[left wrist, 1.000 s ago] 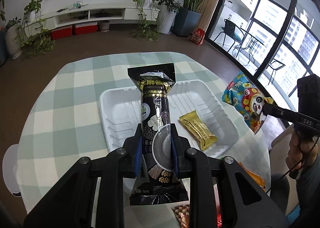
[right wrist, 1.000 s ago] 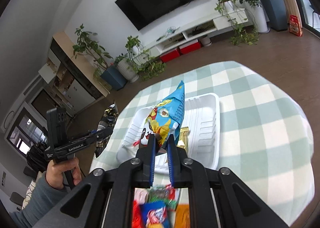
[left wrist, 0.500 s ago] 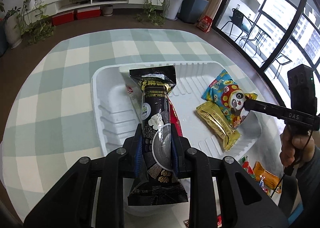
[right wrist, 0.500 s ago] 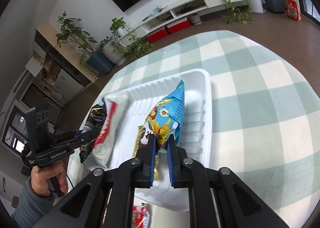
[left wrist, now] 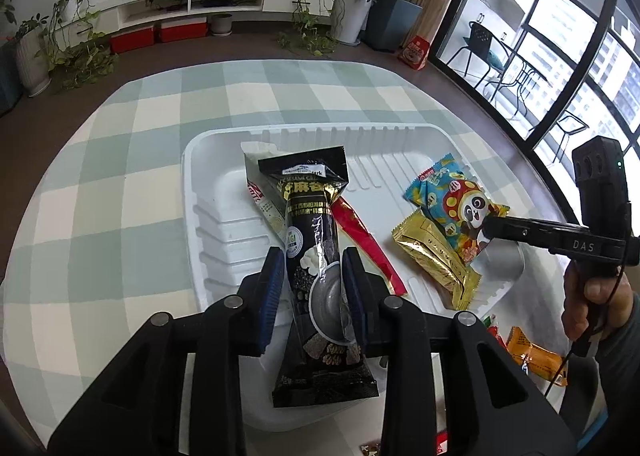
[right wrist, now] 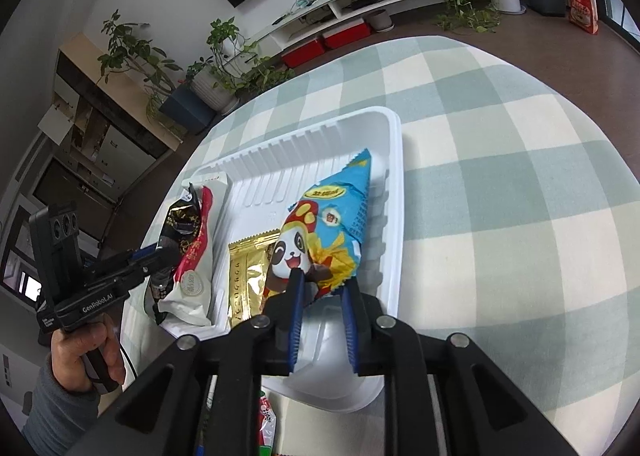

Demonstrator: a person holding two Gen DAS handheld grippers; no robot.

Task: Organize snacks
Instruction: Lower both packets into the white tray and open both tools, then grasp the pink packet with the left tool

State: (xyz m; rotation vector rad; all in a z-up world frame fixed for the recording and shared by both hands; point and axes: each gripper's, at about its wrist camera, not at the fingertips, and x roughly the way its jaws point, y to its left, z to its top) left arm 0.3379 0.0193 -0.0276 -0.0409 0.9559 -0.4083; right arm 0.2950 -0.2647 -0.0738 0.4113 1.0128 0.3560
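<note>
In the white tray [left wrist: 208, 192] on the checked counter [left wrist: 100, 184], both claws are opening: the left claw [left wrist: 314, 284] straddles the black sesame packet [left wrist: 316, 240], the right claw [right wrist: 322, 296] the blue panda packet [right wrist: 332, 228]. Best to finish spreading, then lift straight up — loose wrappers [left wrist: 536, 356] crowd the tray's 5 o'clock corner, while the counter towards 10 o'clock lies bare.

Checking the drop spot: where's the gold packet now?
Gold packet lies flat in the white tray, partly under the blue panda bag, right of the red-and-white packet in the left wrist view.
</note>
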